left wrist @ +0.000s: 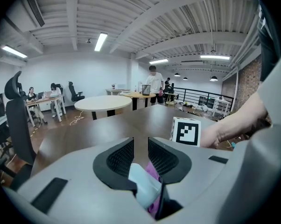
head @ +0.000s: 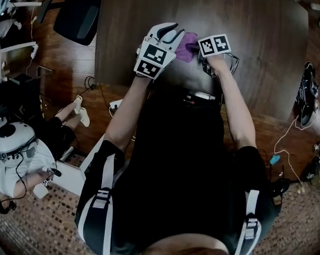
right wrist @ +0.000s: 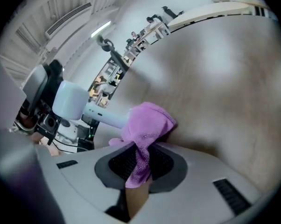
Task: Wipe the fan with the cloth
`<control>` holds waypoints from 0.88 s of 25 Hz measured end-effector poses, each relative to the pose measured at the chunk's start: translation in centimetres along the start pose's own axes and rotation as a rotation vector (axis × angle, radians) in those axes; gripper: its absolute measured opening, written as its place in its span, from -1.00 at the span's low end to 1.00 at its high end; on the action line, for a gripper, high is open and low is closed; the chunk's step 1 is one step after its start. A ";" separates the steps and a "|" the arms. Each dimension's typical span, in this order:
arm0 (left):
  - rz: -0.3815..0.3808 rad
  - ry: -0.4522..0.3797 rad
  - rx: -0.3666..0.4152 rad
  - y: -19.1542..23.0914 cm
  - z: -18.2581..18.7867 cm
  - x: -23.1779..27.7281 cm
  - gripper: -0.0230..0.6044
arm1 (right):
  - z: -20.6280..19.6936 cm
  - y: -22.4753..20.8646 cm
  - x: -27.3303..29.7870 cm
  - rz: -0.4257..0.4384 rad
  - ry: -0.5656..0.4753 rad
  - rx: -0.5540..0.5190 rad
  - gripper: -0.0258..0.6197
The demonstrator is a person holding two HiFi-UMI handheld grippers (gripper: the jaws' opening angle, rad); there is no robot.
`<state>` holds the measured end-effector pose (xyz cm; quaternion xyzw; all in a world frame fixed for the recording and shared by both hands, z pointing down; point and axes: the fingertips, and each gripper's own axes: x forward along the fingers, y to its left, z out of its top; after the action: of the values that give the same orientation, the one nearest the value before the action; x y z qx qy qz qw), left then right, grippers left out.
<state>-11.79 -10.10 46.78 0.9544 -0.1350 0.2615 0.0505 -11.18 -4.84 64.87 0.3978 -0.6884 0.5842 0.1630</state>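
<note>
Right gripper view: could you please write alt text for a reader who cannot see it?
The right gripper is shut on a purple cloth, whose bunched end lies against the stem of a pale fan. A brown table fills the background.

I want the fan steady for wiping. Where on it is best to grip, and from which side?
Probably near its thicker pale end, clear of the purple cloth, about where the left gripper clamps the fan now, coming from the side opposite the right gripper. That leaves the slim stem free and pointing toward the cloth for wiping.
</note>
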 end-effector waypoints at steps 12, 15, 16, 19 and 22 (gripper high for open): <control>0.026 -0.539 -0.786 8.4 -3.1 -7.4 -0.58 | 6.0 2.1 -5.6 -0.018 -0.256 -0.085 -0.75; -0.051 -0.592 -0.968 9.6 -7.2 -7.4 -0.58 | 7.7 4.4 -5.1 0.031 -0.271 -0.145 -0.75; -0.109 -0.601 -0.970 9.1 -7.3 -6.7 -0.58 | 7.9 5.1 -4.7 0.047 -0.270 -0.156 -0.75; -0.259 -0.628 -0.972 7.8 -6.5 -4.2 -0.58 | 8.3 6.8 -2.8 0.099 -0.270 -0.147 -0.75; -0.322 -0.676 -1.070 7.4 -5.7 -2.8 -0.58 | 8.2 7.3 -2.2 0.102 -0.290 -0.086 -0.75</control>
<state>-18.94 -15.58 50.39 0.8354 -0.1102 -0.1673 0.5118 -13.23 -11.65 56.23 0.4353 -0.7482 0.4983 0.0489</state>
